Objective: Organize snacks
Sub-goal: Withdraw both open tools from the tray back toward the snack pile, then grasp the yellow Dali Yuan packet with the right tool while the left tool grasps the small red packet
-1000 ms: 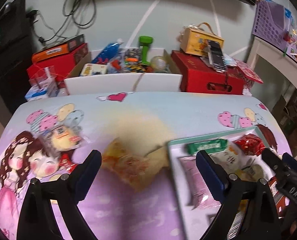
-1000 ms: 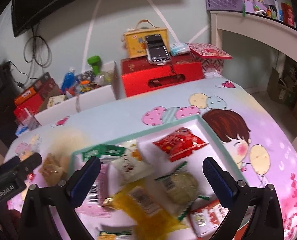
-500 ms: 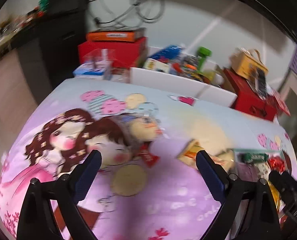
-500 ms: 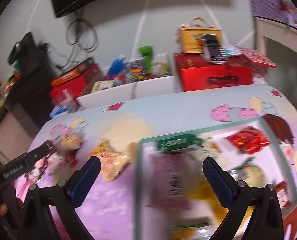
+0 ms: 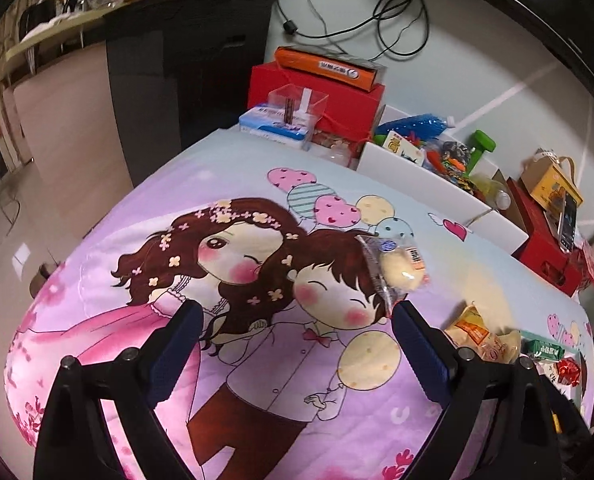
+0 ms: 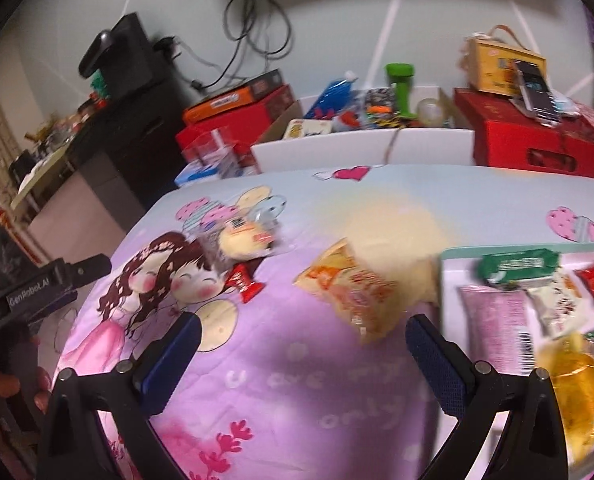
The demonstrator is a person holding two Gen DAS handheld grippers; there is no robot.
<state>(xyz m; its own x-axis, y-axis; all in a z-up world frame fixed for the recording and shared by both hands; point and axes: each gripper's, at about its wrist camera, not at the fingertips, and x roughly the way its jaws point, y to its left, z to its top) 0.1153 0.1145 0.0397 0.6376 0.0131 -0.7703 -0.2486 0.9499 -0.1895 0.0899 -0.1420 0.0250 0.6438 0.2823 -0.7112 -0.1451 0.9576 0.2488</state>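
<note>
My left gripper [image 5: 297, 356] is open over the cartoon tablecloth with nothing between its fingers. A clear-wrapped round pastry [image 5: 397, 268] lies just beyond its right finger. Further right is an orange snack bag [image 5: 477, 336]. My right gripper [image 6: 303, 348] is also open and holds nothing, and the orange snack bag [image 6: 349, 288] lies just ahead of it. The pastry [image 6: 241, 240] and a small red packet [image 6: 243, 282] lie to the left. At the right, a white tray [image 6: 444, 280] holds several snacks, among them a green packet [image 6: 517, 266] and a pink packet [image 6: 497, 328].
Behind the table stand a white box of toys [image 6: 361, 152], a red box [image 6: 533, 140] and stacked red boxes [image 5: 317, 96]. A black cabinet [image 5: 185, 60] stands at the far left. A hand [image 6: 1, 392] holds the left gripper [image 6: 45, 284] by the table's left edge.
Both grippers have swung left. The left one went from over the orange bag to the table's left part. The right one left the tray and now faces the orange bag.
</note>
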